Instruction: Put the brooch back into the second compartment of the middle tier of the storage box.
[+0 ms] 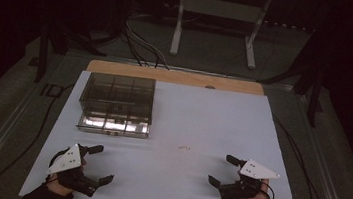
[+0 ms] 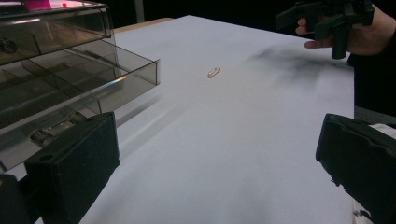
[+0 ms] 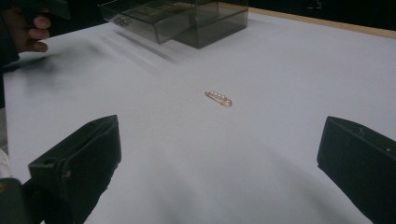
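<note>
Small pearl hairpin (image 3: 218, 98) lies flat, well apart from drawer box (image 1: 116, 104). Judged light, thin, slippery; best pinched across mid-length. Left gripper (image 1: 97, 163) & right gripper (image 1: 223, 171) held wide, empty.

Small pin (image 1: 185, 148) mid-table: only a speck in the high view. Drawer box (image 2: 56, 70) cut off by the top and left edges in the left gripper view; drawer contents too dim to identify. Person's forearms cropped at the bottom edge.

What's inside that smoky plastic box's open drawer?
The drawer has dividers; its near corner compartment holds small metal pieces, too blurred to name. The compartments under the box are too dark to judge.
</note>
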`<state>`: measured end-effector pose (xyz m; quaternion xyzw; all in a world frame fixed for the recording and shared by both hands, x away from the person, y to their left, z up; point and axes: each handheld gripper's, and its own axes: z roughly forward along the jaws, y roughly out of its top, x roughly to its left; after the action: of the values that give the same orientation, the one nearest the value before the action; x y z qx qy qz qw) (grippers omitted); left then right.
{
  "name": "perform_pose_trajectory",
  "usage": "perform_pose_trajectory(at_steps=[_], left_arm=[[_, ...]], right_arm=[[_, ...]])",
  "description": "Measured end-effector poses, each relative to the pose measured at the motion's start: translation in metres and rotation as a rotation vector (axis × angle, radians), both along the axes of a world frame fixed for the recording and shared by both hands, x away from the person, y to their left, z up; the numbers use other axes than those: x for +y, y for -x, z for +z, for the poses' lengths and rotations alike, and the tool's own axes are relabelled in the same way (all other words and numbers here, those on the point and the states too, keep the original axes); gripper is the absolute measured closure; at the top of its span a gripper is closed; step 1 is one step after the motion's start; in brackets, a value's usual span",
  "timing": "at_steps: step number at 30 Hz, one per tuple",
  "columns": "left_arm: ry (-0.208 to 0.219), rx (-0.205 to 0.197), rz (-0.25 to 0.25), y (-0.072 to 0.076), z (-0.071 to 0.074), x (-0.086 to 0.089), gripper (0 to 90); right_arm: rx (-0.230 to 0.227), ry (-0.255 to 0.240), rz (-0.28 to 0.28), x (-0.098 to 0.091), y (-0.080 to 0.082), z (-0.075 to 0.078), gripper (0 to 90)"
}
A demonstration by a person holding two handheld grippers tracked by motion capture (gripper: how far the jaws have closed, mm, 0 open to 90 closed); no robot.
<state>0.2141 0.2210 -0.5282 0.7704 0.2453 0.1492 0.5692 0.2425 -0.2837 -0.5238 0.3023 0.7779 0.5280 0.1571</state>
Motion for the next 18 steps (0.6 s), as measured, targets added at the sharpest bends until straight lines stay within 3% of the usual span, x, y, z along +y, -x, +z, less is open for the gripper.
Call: perform_pose_trajectory(at_steps=[8, 18], left_arm=[[0.002, 0.01, -0.006, -0.0016, -0.0025, -0.002, 0.5], [-0.004, 0.007, -0.003, -0.001, -0.0021, -0.0012, 0.5]], right_arm=[[0.022, 0.041, 0.013, 0.0035, -0.0014, -0.0039, 0.0], [0.022, 0.03, -0.001, 0.004, -0.0011, -0.0021, 0.0]])
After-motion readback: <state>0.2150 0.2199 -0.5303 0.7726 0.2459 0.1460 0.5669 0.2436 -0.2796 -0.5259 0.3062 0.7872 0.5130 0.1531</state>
